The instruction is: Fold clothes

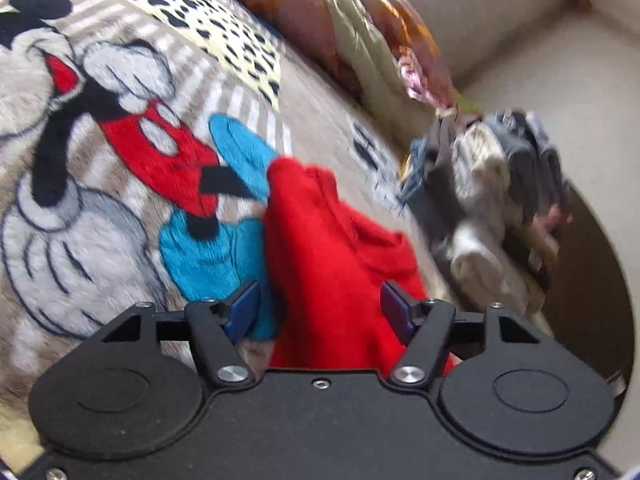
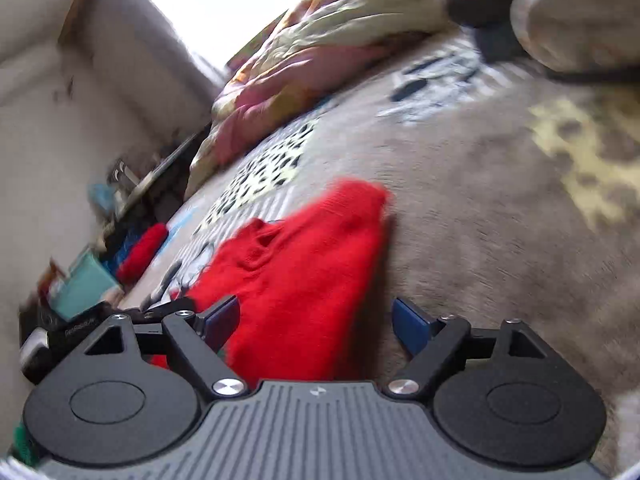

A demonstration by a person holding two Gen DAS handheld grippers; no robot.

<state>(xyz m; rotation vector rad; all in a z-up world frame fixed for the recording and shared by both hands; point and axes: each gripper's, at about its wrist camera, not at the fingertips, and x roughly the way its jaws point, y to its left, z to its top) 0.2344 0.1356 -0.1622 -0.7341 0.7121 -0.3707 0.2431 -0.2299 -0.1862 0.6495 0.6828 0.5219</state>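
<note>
A red knit garment (image 1: 332, 256) lies crumpled on a plush Mickey Mouse blanket (image 1: 120, 128) on a bed. My left gripper (image 1: 320, 308) is open, its blue pads on either side of the garment's near end, not closed on it. In the right wrist view the same red garment (image 2: 296, 276) lies on the grey-brown blanket (image 2: 480, 200). My right gripper (image 2: 316, 320) is open with the garment's near edge between its fingers; the left blue pad (image 2: 220, 318) is over the cloth and the right pad (image 2: 412, 326) is over bare blanket. Both views are motion-blurred.
A pile of rolled and folded clothes (image 1: 492, 200) sits at the bed's right edge. A crumpled floral duvet (image 1: 360, 36) lies along the far side by the wall. The right wrist view shows another red item (image 2: 142, 252), a teal box (image 2: 82, 286) and clutter at left.
</note>
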